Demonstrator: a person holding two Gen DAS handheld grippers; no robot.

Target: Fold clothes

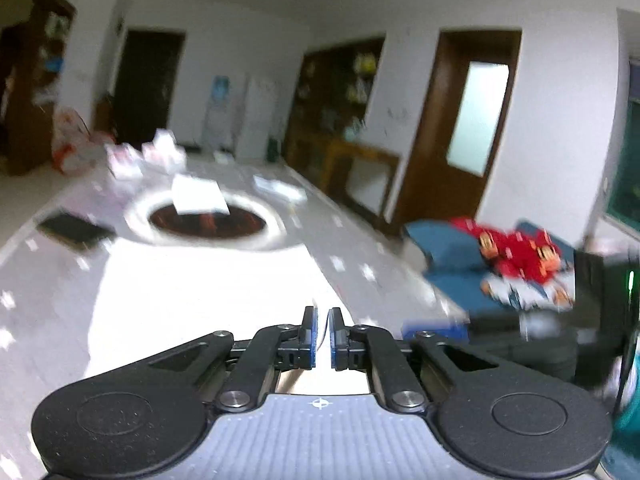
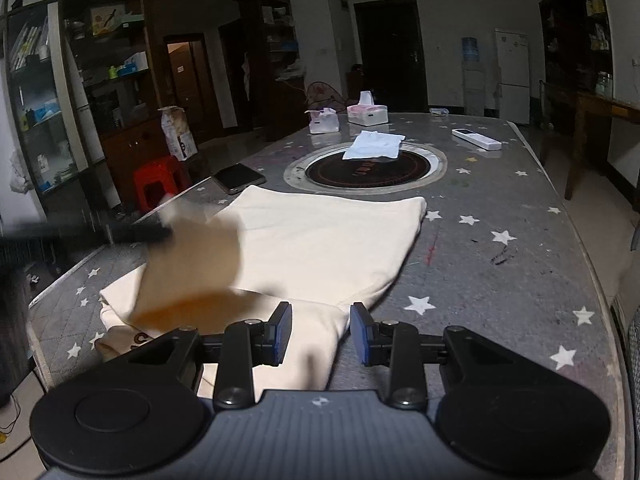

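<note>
Cream garment (image 2: 320,236), lower centre on counter (image 2: 500,280): soft, light, limp; best pinched at hem corners. Left hand-held gripper (image 1: 323,334) closed, empty; right hand-held gripper (image 2: 320,334) parted, straddling cloth edge, not pinching.

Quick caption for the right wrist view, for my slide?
Right claw open over the near edge of a cream garment on the star-patterned table.

Blur and cut-offs around the cream garment (image 2: 320,240)

A smeared dark bar with a tan blur (image 2: 192,256) covered the garment's left part; its near end ran beneath the right claw (image 2: 320,336). In the left wrist view the whole room was motion-blurred, and the garment washed out to featureless white.
</note>
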